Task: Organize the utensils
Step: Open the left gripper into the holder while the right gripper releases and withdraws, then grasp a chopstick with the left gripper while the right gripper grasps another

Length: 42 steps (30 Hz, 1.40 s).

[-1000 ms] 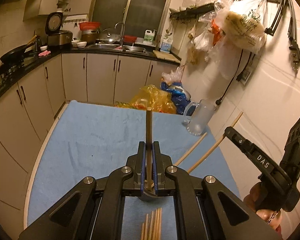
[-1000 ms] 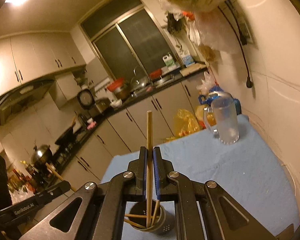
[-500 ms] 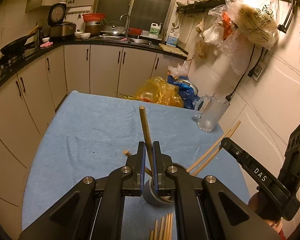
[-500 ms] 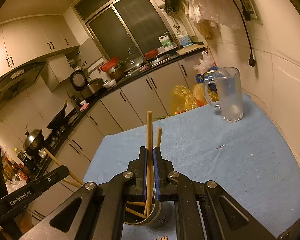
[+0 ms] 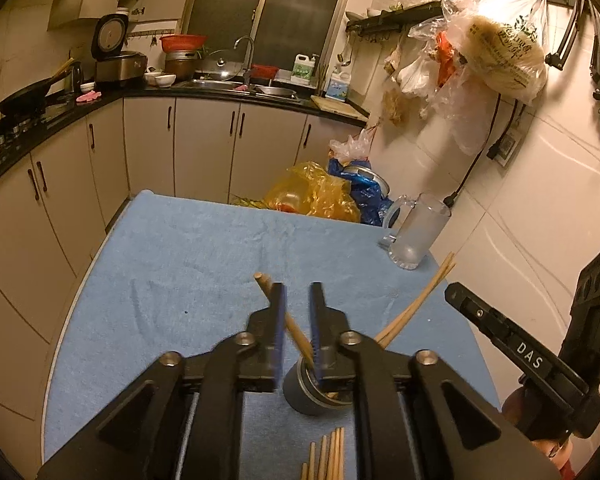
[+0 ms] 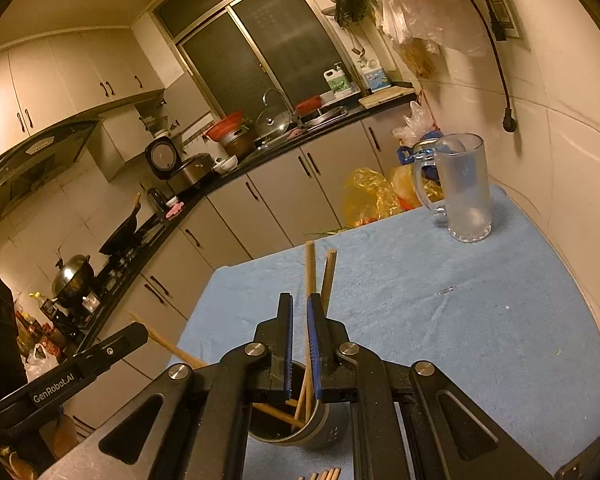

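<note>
Now both grippers hang over the dark grey round metal utensil holder [image 5: 306, 394], which stands on the blue towel-like cloth [image 5: 188, 264] covering the table, near its edge at about 6 o'clock in both wrist views.

On the left, the left gripper [image 5: 298, 300] has just been opening its jaws: a clear gap shows between the blue pads, and a light wooden chopstick [image 5: 284, 316] crosses that gap on a slant, its top leaning toward 11 o'clock and its lower end down inside the holder. It lies against the pads loosely rather than pinched, so this claw is released. Two more chopsticks [image 5: 420, 304] lean out of the holder toward 1 o'clock, between the left gripper and the black body of the right one.

In the right wrist view, the right gripper [image 6: 300, 312] shows a narrow gap between its pads. An upright wooden chopstick [image 6: 310, 272] rises at 12 o'clock and runs down past the right pad into the holder [image 6: 320, 428]; whether the pad touches it I cannot tell, but nothing is squeezed from both sides, so the claw reads as slightly parted. A second stick leans just beside it toward 1 o'clock.

A loose row of wooden chopsticks [image 5: 328, 456] lies on the cloth at 6 o'clock, just in front of the holder (only their tips show). A frosted glass mug with a handle [image 5: 418, 236] stands well apart at 2 o'clock near the tiled wall.
</note>
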### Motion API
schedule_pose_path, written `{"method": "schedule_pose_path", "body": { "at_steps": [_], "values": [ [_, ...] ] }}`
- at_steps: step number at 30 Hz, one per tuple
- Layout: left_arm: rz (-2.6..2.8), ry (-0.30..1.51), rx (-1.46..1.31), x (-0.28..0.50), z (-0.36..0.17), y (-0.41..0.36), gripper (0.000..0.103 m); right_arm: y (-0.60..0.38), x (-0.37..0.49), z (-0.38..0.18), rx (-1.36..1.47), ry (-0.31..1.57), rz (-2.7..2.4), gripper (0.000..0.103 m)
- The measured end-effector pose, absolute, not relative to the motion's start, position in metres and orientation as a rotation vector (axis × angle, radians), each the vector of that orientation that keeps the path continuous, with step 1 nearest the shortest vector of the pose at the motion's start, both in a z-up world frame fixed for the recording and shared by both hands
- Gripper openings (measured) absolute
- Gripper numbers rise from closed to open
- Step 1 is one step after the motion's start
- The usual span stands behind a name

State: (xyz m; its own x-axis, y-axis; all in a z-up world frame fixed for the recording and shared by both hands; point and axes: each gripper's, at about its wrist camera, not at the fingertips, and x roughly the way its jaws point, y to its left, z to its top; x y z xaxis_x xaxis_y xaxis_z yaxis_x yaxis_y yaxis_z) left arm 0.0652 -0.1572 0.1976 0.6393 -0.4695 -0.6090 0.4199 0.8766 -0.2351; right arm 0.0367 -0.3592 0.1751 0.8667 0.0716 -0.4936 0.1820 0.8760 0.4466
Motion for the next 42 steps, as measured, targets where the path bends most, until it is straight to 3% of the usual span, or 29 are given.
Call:
{"method": "schedule_pose_path", "body": {
  "at_steps": [13,27,42],
  "values": [
    [-0.533,0.702,-0.074,0.012,0.196,-0.120,0.020,-0.353,-0.011,0.164,0.538,0.570,-0.034,0.016],
    [-0.618,1.071,-0.014,-0.040,0.064,-0.099,0.020,-0.338,-0.060,0.085,0.577,0.785,-0.020,0.016],
    [-0.712,1.159,0.041,-0.058,0.030,-0.131,0.020,-0.341,-0.075,0.054,0.616,0.851,-0.021,0.016]
  ]
}}
